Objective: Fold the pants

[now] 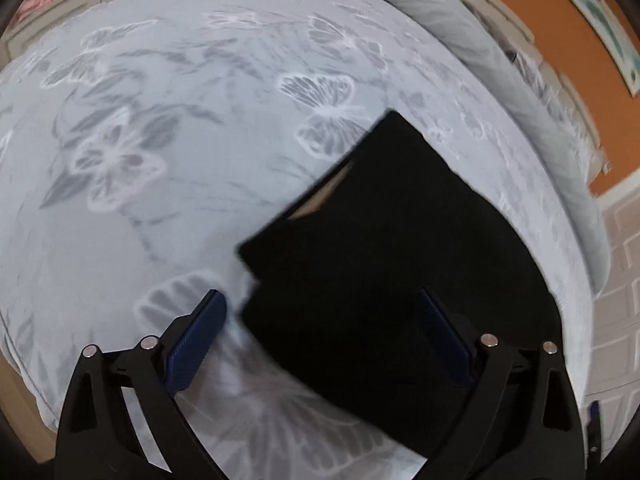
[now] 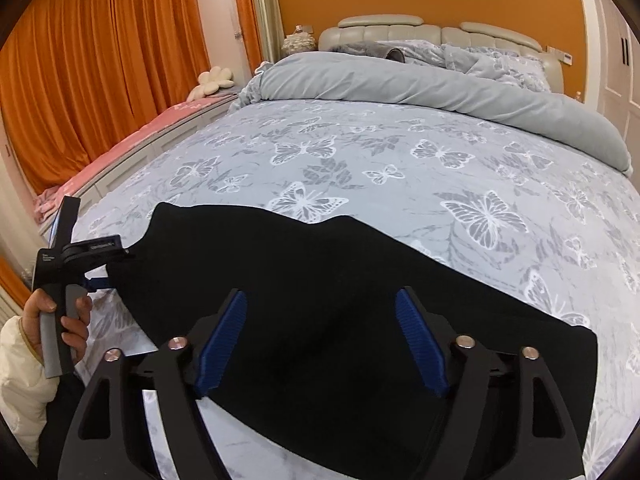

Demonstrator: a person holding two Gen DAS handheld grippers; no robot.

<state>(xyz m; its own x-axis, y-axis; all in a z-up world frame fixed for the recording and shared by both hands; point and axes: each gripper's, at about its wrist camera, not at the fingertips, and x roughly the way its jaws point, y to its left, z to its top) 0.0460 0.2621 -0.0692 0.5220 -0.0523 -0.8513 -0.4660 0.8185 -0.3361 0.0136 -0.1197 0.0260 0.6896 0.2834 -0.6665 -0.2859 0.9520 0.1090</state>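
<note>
Black pants [image 1: 384,248] lie folded on the butterfly-print bed sheet [image 1: 160,160]. In the left wrist view my left gripper [image 1: 320,304] is open and hovers over the near corner of the pants, its right finger over the cloth, its left finger over the sheet. In the right wrist view the pants [image 2: 320,280] spread wide and flat, and my right gripper [image 2: 320,304] is open above their near part. The left gripper's body [image 2: 76,256] shows at the left end of the pants, held by a hand.
A rolled grey duvet [image 2: 440,88] and pillows lie at the head of the bed below a padded headboard [image 2: 400,28]. Orange curtains [image 2: 100,60] and a pink-covered bench [image 2: 132,140] run along the left side. A white panelled wall [image 1: 616,300] is on the right.
</note>
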